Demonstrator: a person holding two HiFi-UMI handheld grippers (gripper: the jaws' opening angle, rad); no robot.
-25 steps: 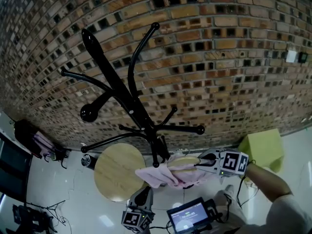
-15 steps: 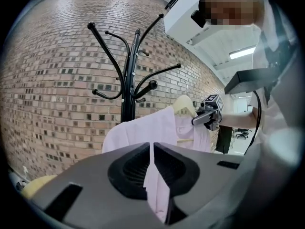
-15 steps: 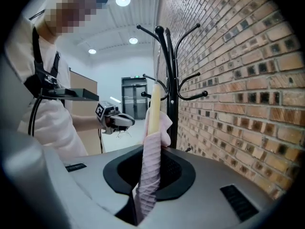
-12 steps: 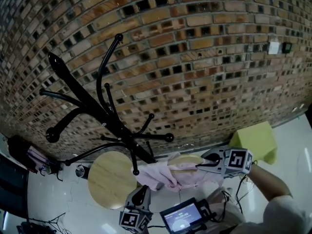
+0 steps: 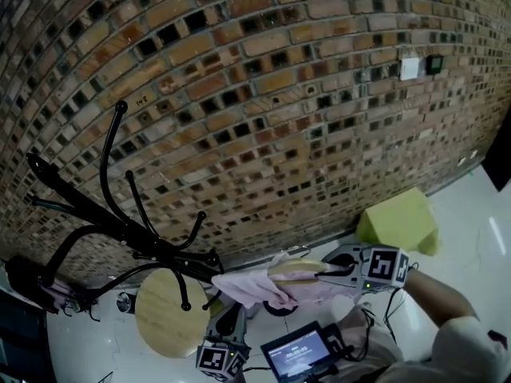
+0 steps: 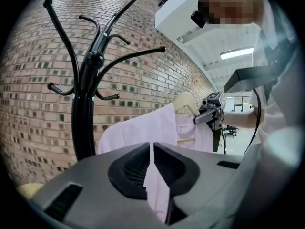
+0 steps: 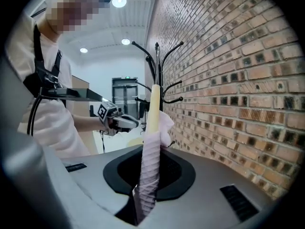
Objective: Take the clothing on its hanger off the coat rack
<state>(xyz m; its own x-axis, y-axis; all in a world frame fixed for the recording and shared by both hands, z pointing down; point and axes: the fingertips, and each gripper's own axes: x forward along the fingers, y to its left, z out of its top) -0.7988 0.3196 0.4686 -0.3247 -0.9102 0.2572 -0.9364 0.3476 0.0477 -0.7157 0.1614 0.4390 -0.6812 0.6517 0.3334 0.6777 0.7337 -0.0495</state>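
**Pink shirt on its hanger held between both claws, beside the coat rack**

A brick wall fills the background. In front of it stands the black coat rack, its curved hooks spreading out at the left of the head view. Below its hooks is a round wooden top on the white floor, and a yellow-green block sits against the wall, well apart to the right.

The pink shirt is held in the air just to the right of the rack's lower hooks, draped over a pale wooden hanger. Whether the cloth touches a hook tip cannot be told.

The right claw is closed on the shirt at one end of the hanger, with fabric pinched between its jaws. The left claw, lower down, is clamped on a fold of the shirt's hanging cloth. A small lit screen is at the bottom edge.
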